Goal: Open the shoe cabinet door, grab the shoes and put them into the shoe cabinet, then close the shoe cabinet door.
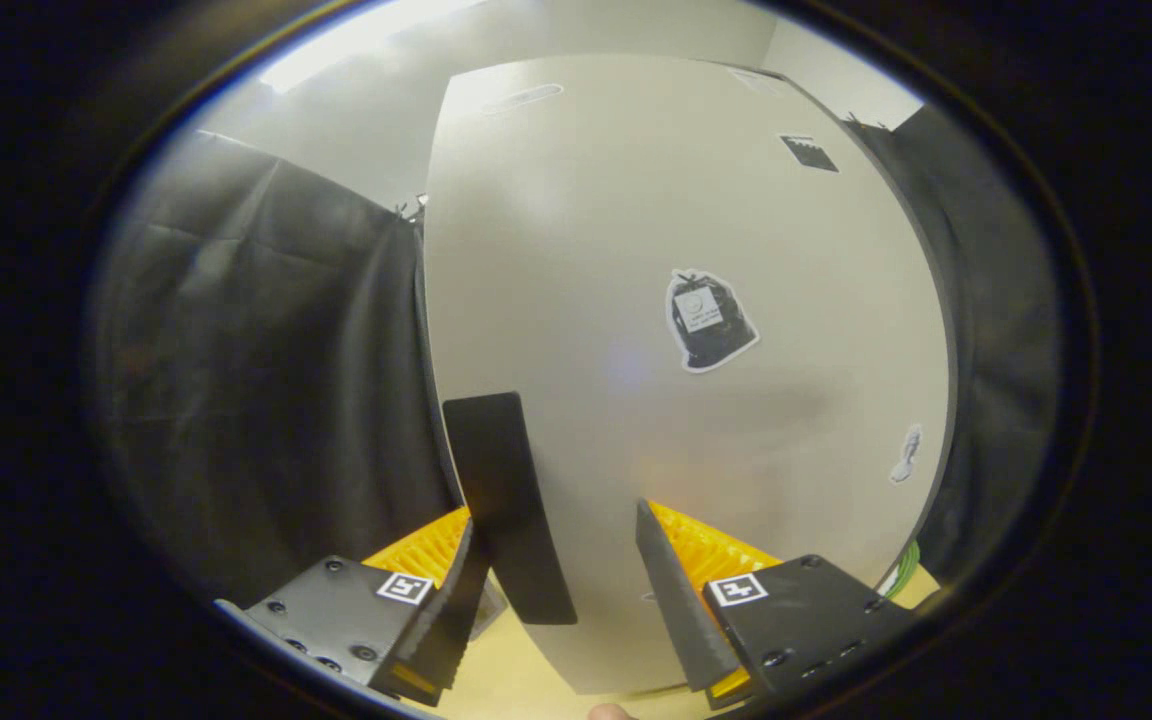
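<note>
The shoe cabinet's pale door [636, 250] stands right in front of me, close up. A flat black handle [506, 500] runs upright along the door's left edge. My gripper [556, 520] is open, with the handle between its fingers. The left finger [456, 600] sits right beside the handle, while the right finger [671, 590] stands well apart from it. I cannot tell whether the door is ajar.
Black cloth hangs to the left [276, 380] and right [996, 330] of the cabinet. The door carries a black bag sticker [708, 320] and a small pale sticker [906, 452]. A light wooden floor [501, 680] shows below the fingers, and something green [901, 575] lies at the cabinet's lower right.
</note>
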Demonstrator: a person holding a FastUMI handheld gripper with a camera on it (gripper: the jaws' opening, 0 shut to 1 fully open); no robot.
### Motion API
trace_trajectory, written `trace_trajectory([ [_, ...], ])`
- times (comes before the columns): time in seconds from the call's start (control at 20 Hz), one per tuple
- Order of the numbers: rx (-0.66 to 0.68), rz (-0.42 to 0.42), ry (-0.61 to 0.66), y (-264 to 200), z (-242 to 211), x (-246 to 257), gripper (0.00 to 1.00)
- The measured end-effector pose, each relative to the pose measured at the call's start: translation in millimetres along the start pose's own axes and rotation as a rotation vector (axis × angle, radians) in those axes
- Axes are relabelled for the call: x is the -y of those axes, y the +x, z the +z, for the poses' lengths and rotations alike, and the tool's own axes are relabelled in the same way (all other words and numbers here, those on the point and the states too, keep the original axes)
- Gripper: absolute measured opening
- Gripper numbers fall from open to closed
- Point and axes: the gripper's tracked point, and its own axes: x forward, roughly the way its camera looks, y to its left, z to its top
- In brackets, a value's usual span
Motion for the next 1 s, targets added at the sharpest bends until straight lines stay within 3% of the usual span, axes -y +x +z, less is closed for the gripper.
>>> trace_trajectory([
  [1.0,0.043,-0.063,-0.024,21.4,-3.7,1.1,0.84],
])
